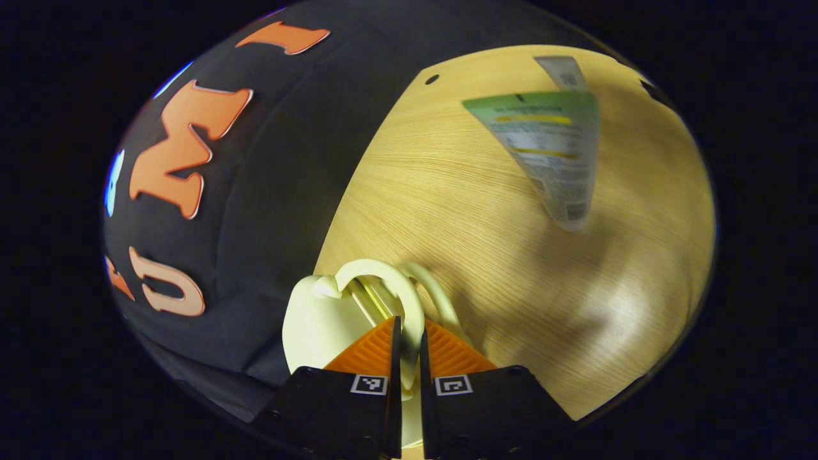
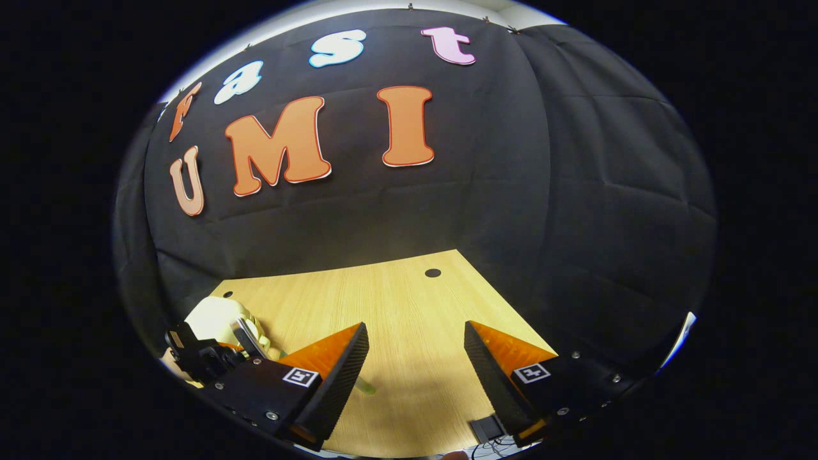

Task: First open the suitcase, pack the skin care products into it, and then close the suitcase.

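Note:
A small cream suitcase [image 1: 316, 322] sits at the table's edge by the booth wall. Its looped handle [image 1: 383, 275] runs between the fingers of my left gripper [image 1: 409, 322], which is shut on it. A green and white skin care tube [image 1: 549, 147] lies on the wooden table [image 1: 460, 211] beyond it. In the right gripper view my right gripper [image 2: 415, 329] hangs open over the bare table [image 2: 409, 300], holding nothing. The suitcase [image 2: 214, 316] and the left gripper [image 2: 204, 361] sit at that view's lower left.
Black cloth walls close the table in at the back and side. A small dark hole [image 2: 432, 273] marks the tabletop near its far corner, and the same hole [image 1: 432, 79] lies near the tube.

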A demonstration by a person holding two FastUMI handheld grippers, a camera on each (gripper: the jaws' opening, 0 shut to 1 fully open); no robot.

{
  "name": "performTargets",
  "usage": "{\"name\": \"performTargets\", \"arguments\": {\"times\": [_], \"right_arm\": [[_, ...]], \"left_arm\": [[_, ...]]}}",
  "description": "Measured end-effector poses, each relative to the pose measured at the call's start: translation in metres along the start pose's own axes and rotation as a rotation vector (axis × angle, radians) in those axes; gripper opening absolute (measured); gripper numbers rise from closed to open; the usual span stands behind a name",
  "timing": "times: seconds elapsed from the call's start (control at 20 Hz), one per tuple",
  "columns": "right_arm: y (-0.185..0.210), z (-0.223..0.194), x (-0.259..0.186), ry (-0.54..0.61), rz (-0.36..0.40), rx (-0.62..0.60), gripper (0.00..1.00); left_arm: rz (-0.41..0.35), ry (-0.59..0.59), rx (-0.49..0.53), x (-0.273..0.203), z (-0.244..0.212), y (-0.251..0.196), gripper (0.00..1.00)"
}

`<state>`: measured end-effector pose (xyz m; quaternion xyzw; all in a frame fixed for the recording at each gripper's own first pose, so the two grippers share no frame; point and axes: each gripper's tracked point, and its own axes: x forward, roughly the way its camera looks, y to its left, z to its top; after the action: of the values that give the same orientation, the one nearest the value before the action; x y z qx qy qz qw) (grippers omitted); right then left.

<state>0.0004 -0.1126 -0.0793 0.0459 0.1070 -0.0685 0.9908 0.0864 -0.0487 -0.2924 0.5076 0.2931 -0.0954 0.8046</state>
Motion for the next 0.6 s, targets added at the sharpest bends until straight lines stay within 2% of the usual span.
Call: {"name": "performTargets", "arguments": {"times": [0.2, 0.3, 0.45, 0.6], "right_arm": [[0.016, 0.015, 0.001, -0.037, 0.023, -0.002, 0.95], [0.03, 0.02, 0.001, -0.052, 0.024, 0.005, 0.95], [0.065, 0.028, 0.0, -0.076, 0.024, 0.023, 0.95], [0.114, 0.035, -0.001, -0.099, 0.012, 0.036, 0.95]], "left_arm": [[-0.092, -0.046, -0.324, -0.024, 0.007, 0.026, 0.12], [-0.149, -0.108, -0.501, -0.033, 0.015, 0.047, 0.13], [-0.225, -0.209, -0.734, -0.046, 0.024, 0.099, 0.13], [-0.291, -0.306, -0.886, -0.048, 0.025, 0.158, 0.12]]}}
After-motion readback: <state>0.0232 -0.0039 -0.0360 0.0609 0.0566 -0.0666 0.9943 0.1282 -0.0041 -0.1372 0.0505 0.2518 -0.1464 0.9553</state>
